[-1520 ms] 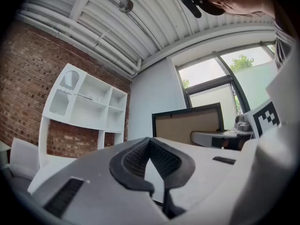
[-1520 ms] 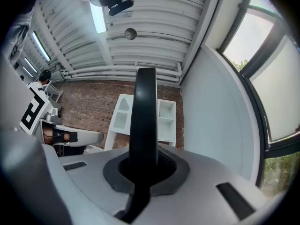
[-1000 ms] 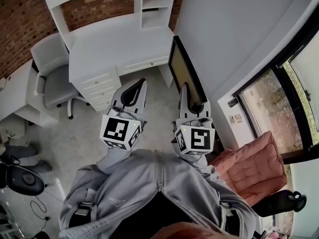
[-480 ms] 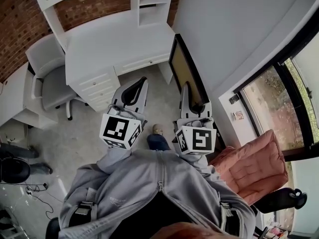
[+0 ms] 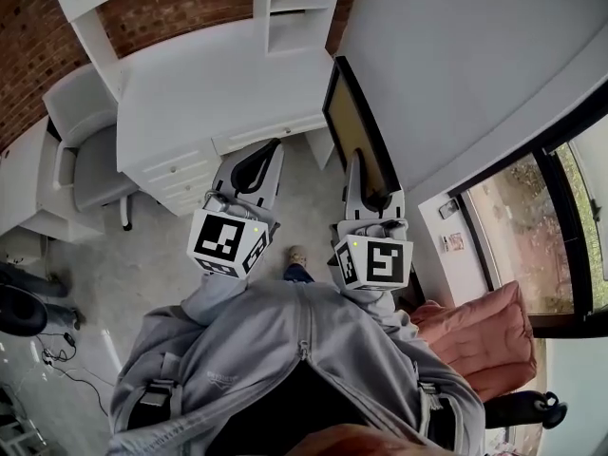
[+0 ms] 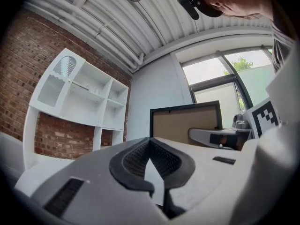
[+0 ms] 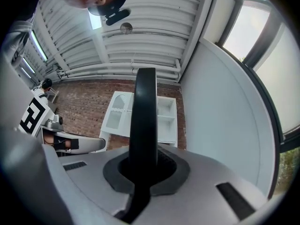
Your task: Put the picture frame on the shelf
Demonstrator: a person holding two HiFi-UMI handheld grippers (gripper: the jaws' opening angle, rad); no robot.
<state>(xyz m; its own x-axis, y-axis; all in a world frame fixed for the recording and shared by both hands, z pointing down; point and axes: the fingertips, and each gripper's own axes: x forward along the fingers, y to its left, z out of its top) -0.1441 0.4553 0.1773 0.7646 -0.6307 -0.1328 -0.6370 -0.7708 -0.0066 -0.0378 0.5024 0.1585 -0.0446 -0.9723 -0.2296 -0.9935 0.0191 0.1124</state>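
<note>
Brick wall backs one white desk [image 5: 209, 84] and its white shelf [image 5: 285, 12], whose top is cut off at 12 o'clock in the head view. One picture frame [image 5: 356, 136] stands on edge at 1 o'clock, gripped in the jaws of the right gripper [image 5: 369, 196], whose own view shows only the frame's dark edge. Of the two grippers, the left gripper [image 5: 255, 167] has its jaws closed on nothing. One grey chair [image 5: 81, 160] sits at 9 o'clock.
</note>
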